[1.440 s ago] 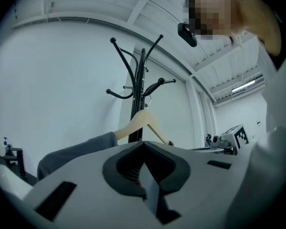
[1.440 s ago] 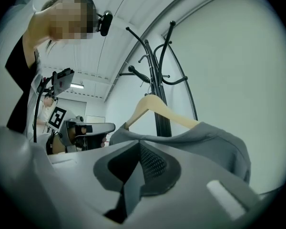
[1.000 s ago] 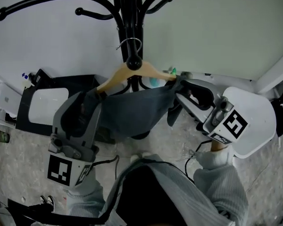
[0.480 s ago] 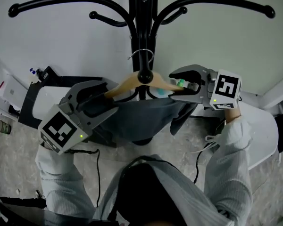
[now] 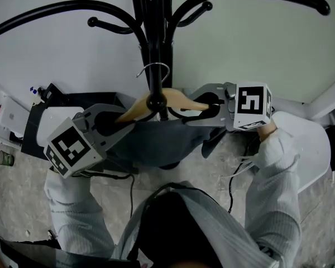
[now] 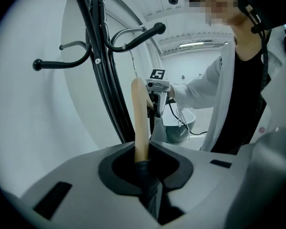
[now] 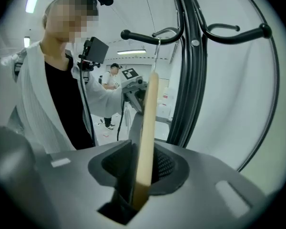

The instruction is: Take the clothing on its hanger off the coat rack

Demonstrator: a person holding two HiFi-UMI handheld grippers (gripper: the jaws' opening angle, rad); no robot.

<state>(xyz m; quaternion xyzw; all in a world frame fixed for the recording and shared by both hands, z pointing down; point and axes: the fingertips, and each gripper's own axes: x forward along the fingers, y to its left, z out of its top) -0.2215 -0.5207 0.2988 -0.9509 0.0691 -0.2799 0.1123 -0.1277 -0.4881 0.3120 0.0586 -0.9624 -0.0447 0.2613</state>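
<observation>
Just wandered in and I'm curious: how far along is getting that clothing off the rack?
Done: the left gripper and right gripper each sit at one end of the pale wooden hanger carrying the grey garment. In hand: both jaws are closing on it, the left already pinching. Left: its metal hook still hangs on the black coat rack; lifting it clear remains.

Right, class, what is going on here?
A person holds the left gripper and the right gripper at the two ends of a wooden hanger carrying a grey garment. Both grippers' jaws are closing with a hanger end between them. Its hook hangs on the coat rack, not yet lifted off.
</observation>
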